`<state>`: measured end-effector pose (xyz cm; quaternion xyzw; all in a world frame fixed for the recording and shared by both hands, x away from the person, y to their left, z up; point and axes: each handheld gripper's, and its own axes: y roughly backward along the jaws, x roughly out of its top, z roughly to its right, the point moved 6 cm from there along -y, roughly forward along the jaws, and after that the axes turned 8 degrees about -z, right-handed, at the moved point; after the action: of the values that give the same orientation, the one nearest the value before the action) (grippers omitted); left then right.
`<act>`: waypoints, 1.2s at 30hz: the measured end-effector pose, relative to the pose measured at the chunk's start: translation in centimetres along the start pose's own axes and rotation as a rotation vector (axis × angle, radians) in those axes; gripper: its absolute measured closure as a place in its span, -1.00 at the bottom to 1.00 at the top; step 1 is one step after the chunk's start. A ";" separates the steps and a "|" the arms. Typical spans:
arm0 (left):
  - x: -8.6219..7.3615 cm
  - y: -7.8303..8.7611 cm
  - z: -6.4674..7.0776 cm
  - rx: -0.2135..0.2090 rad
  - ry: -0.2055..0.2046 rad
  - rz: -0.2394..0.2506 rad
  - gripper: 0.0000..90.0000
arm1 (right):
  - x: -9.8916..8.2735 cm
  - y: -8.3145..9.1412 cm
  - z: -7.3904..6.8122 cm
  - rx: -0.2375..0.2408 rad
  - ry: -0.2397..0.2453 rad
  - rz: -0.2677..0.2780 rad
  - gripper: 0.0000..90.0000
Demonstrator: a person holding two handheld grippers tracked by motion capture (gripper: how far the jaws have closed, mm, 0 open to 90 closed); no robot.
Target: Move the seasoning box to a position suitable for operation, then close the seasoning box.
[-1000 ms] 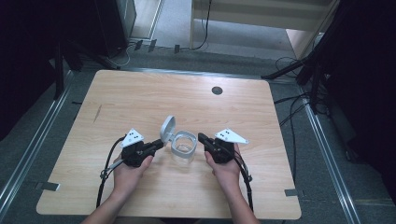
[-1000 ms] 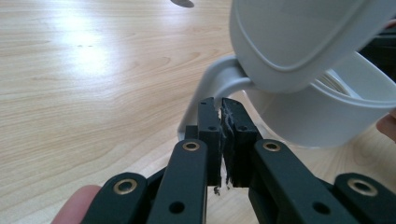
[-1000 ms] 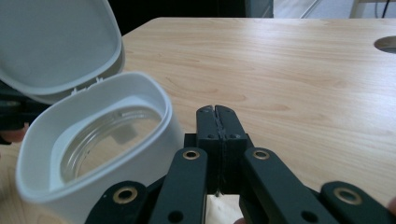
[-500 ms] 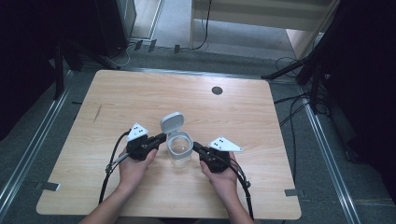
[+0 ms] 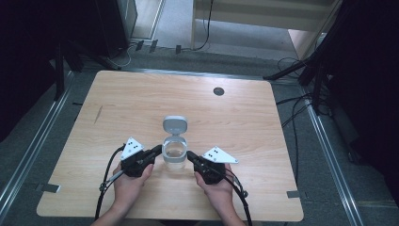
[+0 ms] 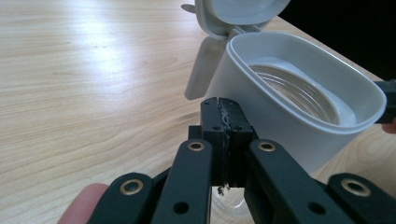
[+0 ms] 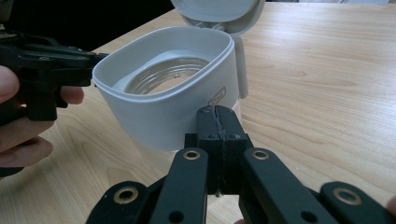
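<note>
High view: white container (image 5: 174, 153) w/ hinged lid (image 5: 175, 125) flipped open is seen at desk (image 5: 141, 99) front centre, flanked by left gripper (image 5: 155, 151) and right gripper (image 5: 190, 155), both closed on nothing, tips just beside its walls. Container should be pressed evenly from both sides so it isn't tipped. Actual contact can't be confirmed; base is hidden behind jaws in gripper views.

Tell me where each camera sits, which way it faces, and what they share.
High view: above the person's side, looking forward and down on the table; forearms, both hands.
Left gripper view: rides the left gripper, shut jaws against the white container; a fingertip below.
Right gripper view: rides the right gripper, shut jaws at the container's opposite side; the other hand farther off.
Shared: the container with its lid open.
</note>
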<state>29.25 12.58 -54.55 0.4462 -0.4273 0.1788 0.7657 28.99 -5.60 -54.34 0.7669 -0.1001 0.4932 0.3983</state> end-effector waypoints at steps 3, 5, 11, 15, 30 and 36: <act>0.0 0.1 -0.6 -0.007 -0.002 0.005 0.89 | 0.0 0.0 -0.1 0.000 0.002 0.001 1.00; -0.2 0.7 -1.5 0.032 -0.003 0.030 0.60 | 0.1 0.1 0.2 -0.013 -0.001 0.004 1.00; -1.9 3.5 -6.1 0.142 0.067 0.052 -0.24 | 1.4 0.4 2.0 -0.044 -0.020 0.018 1.00; -3.8 5.9 -9.2 0.203 0.082 0.028 -0.47 | 2.9 0.3 2.8 -0.054 -0.020 0.025 1.00; -6.0 9.6 -14.8 0.273 0.203 0.034 -0.51 | 9.0 -0.6 4.3 -0.050 -0.053 0.072 1.00; -6.0 9.2 -14.7 0.286 0.191 0.015 -0.49 | 11.1 -1.2 4.1 -0.036 -0.059 0.082 1.00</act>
<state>27.05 30.44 -58.07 0.5283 -0.3262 0.2851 0.7302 37.90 -5.04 -46.53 0.7690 -0.1520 0.4843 0.3885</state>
